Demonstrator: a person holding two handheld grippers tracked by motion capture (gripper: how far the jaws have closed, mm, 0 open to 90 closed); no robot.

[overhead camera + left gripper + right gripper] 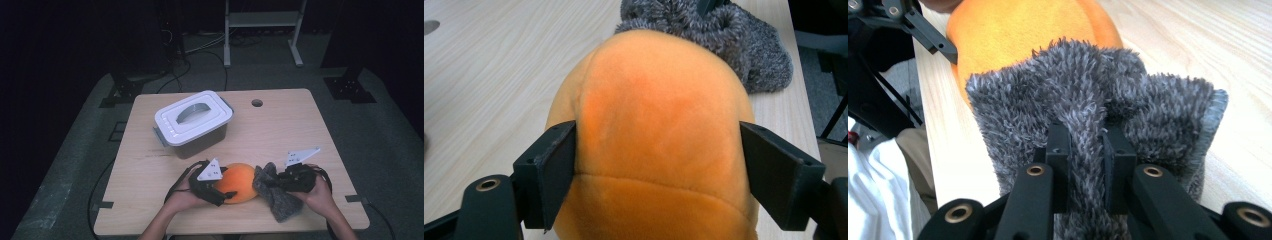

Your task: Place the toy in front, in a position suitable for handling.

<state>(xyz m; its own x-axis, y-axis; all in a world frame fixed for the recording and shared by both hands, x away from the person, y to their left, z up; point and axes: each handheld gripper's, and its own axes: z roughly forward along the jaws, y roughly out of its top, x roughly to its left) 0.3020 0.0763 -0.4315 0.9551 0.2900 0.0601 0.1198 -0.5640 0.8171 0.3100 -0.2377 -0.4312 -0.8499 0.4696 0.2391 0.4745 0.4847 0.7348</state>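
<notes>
Table (300,130): pale wood top, round hole (257,103) near the far edge.

Box (192,125): white lidded plastic box with a grey handle set in the lid and dark walls; stands on the far left part of the table, well apart from both grippers.

Plush toy (241,181): orange, rounded, soft; lies near the front edge of the table, between the two grippers. In the left gripper view it sits between the two black jaws, both pads against its sides.

Cloth (272,192): grey, fuzzy, bunched up; lies just right of the plush toy and touches it, partly draped toward the table's front edge.

Left gripper (225,192): held in the person's left hand, jaws wide, one on each side of the plush toy and pressing on it.

Right gripper (277,181): held in the person's right hand, jaws nearly together, pinching a raised fold of the cloth.
</notes>
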